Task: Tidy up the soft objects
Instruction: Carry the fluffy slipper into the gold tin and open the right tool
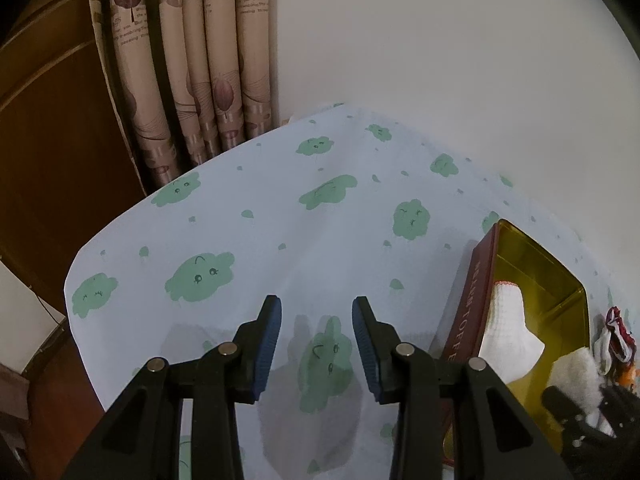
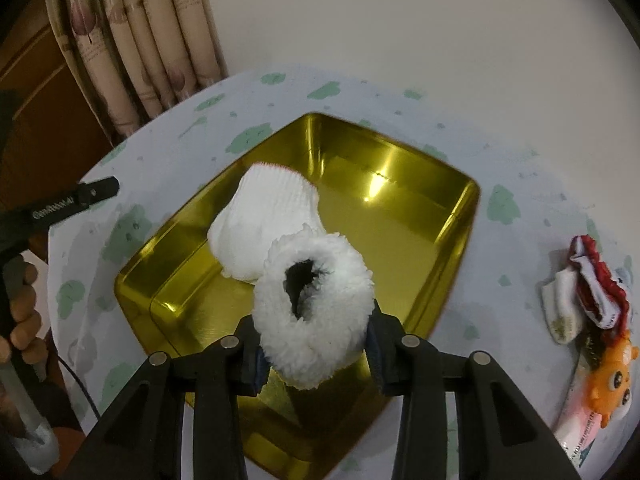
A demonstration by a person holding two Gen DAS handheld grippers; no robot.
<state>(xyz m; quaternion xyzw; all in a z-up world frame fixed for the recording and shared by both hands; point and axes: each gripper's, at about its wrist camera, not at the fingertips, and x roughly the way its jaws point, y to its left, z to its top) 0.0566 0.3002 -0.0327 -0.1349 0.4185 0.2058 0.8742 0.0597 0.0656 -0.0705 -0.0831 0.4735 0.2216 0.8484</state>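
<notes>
A gold tin box (image 2: pixel 432 224) sits on the cloud-print tablecloth; it also shows in the left wrist view (image 1: pixel 560 280) with its dark red lid side. A white knit sock (image 2: pixel 264 216) lies inside it, also seen from the left (image 1: pixel 506 320). My right gripper (image 2: pixel 316 348) is shut on a white fluffy bootie (image 2: pixel 320 320) and holds it over the box's near side. My left gripper (image 1: pixel 316 344) is open and empty above the cloth, left of the box.
To the right of the box lie a small white sock (image 2: pixel 560 308), a red-and-white frilled sock (image 2: pixel 596 284), and an orange toy (image 2: pixel 612 380). Curtains (image 1: pixel 192 60) and a wooden door (image 1: pixel 48 120) stand behind the table's left edge.
</notes>
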